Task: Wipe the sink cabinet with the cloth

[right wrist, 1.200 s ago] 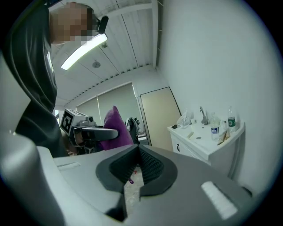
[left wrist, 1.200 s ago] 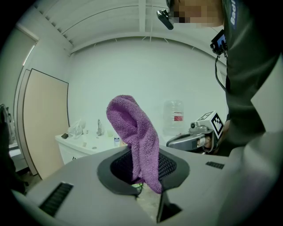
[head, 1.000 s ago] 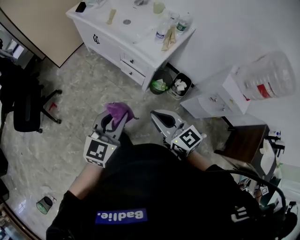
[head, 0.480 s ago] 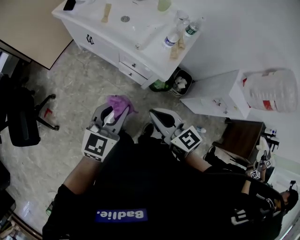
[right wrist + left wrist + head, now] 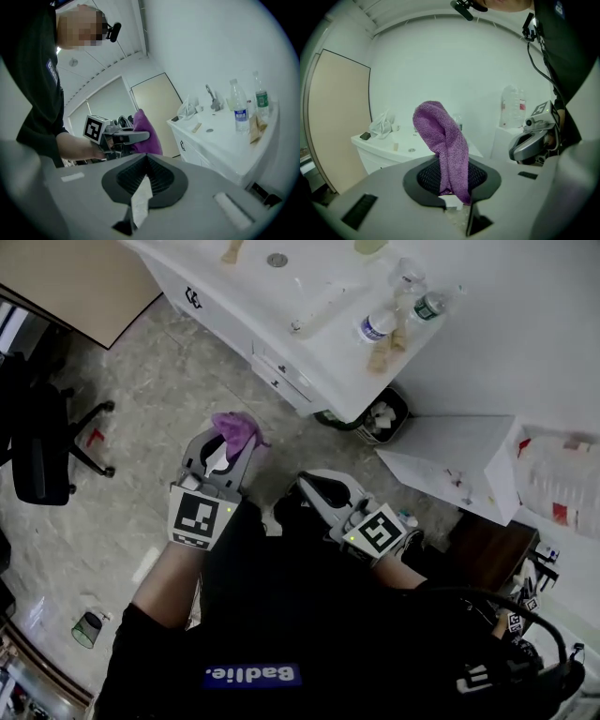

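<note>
The left claw (image 5: 453,190) is clamped on the purple cloth (image 5: 443,140). The free end of the cloth stands up in a folded hump above the closed jaws. The right claw (image 5: 139,190) has its jaws pressed together with nothing between them. The person holds both in the air, close to a dark shirt, and short of the sink cabinet (image 5: 314,367). Neither claw nor the cloth touches the cabinet. A stretch of marbled floor (image 5: 159,399) lies between the cloth and the cabinet's drawer fronts, and the left claw sits slightly nearer the cabinet than the right.

On the cabinet's white tabletop (image 5: 323,296), two plastic bottles (image 5: 375,326) stand at the end by the wall. A small round drain fitting lies further along the same top. At the foot of that wall end, just beside the cabinet, sits a small waste bin (image 5: 380,418) with crumpled paper in it. A black office chair (image 5: 42,451) stands well apart from the cabinet, across the floor.
</note>
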A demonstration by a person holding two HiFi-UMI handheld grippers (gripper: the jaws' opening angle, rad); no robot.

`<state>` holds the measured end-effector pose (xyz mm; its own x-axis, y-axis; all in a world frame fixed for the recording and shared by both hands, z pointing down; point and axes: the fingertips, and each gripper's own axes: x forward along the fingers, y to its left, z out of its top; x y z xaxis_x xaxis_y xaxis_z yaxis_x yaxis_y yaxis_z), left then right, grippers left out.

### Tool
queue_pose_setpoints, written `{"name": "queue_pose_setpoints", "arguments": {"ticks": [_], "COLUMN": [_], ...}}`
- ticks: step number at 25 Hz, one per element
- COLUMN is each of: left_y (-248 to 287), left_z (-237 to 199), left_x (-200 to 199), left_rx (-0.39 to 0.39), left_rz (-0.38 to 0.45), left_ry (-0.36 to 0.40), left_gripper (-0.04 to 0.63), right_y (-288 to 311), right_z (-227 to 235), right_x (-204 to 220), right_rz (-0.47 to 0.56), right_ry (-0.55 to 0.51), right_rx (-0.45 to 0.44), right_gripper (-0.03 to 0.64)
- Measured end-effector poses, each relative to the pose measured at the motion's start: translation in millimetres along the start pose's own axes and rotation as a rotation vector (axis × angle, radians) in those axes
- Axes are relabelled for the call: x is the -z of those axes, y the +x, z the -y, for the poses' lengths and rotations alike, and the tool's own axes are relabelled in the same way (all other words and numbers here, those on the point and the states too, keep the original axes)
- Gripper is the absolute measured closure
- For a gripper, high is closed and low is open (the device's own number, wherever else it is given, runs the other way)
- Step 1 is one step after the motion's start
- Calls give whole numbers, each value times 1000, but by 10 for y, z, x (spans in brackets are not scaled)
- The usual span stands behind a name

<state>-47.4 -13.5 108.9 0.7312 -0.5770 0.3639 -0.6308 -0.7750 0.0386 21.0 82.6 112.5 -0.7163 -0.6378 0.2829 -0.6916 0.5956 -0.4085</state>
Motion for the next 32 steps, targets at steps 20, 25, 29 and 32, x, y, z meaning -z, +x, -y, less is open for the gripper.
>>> {"name": "queue_pose_setpoints", "arguments": {"ticks": [20,25,29,32], "left_y": [2485,2961,3321,3587], "left_z": [-1538,-1796,-1910,-1952], "left_x": [3458,3918,4235,4449], "left_rx": [-132,-143,-142,-126], "left_rz": [-191,-186,-187,-202], "left_ry": [-67,-34,6,52], "left_gripper": [506,506,506,506], "right_y": [1583,1897,2052,2124], "right_z": [1420,1641,1841,1941], "right_x": [2580,3142,3479,3679], "right_rz": [-38,-53,-38,-25], "right_ry": [51,36,17,2], "right_rx": [-50,-97,-114,-132], "right_gripper": [615,615,615,615]}}
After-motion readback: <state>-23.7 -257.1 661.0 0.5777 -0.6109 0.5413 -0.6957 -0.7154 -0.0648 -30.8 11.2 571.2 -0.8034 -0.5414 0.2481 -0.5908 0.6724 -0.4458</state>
